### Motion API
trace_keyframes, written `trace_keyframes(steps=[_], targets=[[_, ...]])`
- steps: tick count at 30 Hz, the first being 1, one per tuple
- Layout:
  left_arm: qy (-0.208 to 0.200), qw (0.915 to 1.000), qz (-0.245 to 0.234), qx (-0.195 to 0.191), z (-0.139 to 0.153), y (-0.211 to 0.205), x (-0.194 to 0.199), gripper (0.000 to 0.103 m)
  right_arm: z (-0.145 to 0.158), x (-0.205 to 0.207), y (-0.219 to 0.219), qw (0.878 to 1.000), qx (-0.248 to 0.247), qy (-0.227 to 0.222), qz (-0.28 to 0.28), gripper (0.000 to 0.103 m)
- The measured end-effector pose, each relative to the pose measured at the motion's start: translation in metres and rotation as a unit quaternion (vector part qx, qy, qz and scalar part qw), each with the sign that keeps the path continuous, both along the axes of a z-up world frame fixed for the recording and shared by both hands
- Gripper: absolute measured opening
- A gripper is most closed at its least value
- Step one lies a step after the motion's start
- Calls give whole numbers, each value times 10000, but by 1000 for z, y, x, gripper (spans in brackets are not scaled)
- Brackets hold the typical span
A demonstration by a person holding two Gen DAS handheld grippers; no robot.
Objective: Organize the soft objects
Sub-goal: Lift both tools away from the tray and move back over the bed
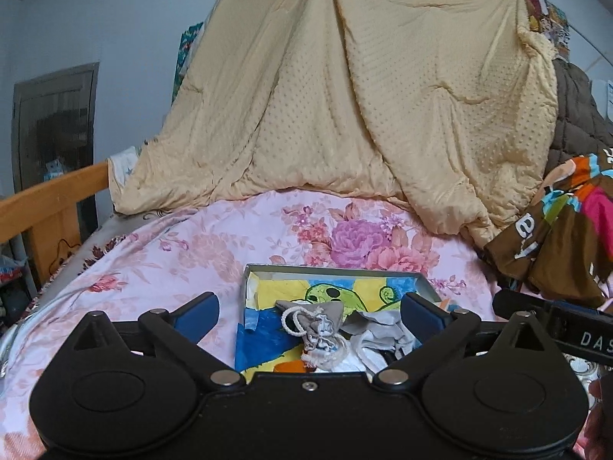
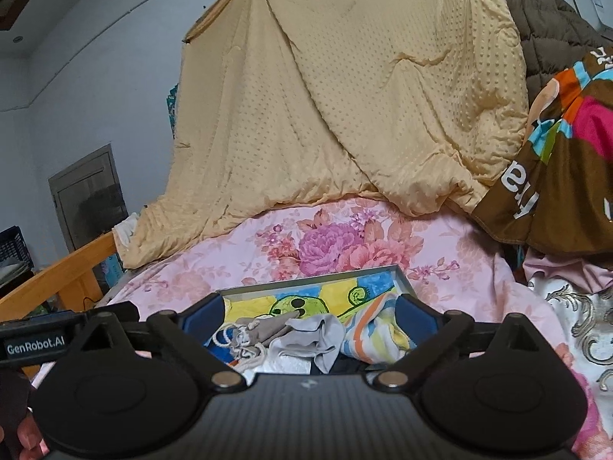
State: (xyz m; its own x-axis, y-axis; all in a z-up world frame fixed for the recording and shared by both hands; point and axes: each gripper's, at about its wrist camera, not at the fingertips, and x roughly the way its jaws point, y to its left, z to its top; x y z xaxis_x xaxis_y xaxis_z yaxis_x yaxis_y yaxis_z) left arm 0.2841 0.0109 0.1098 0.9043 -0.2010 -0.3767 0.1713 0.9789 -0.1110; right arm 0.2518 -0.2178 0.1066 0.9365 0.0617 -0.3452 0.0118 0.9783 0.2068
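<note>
Both claws, left (image 1: 308, 316) and right (image 2: 310, 320), hang spread wide and empty above the tray (image 1: 329, 269) on the bed (image 1: 172, 253), where the pouch (image 1: 318, 326) and cloths lie piled, a release apparently done; next likely another soft item to fetch

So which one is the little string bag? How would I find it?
Start at the pink flowered bedspread and find the shallow grey box lying on it, lined with a bright cartoon cloth. Inside, beside crumpled white and grey clothes, lies the small grey drawstring pouch, the only thing with a white twisted cord.
</note>
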Motion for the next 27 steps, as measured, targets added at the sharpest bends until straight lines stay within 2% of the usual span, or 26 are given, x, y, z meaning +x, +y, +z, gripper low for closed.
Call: trace_keyframes(steps=[11,27], targets=[[-155,9999,55,-26,-3,-3,-62,102,2,-57,-3,9998,-192,29,-55,102],[84,10000,23,5,-37,8,-159,102,-22,-152,13,9983,-359,453,-36,103]])
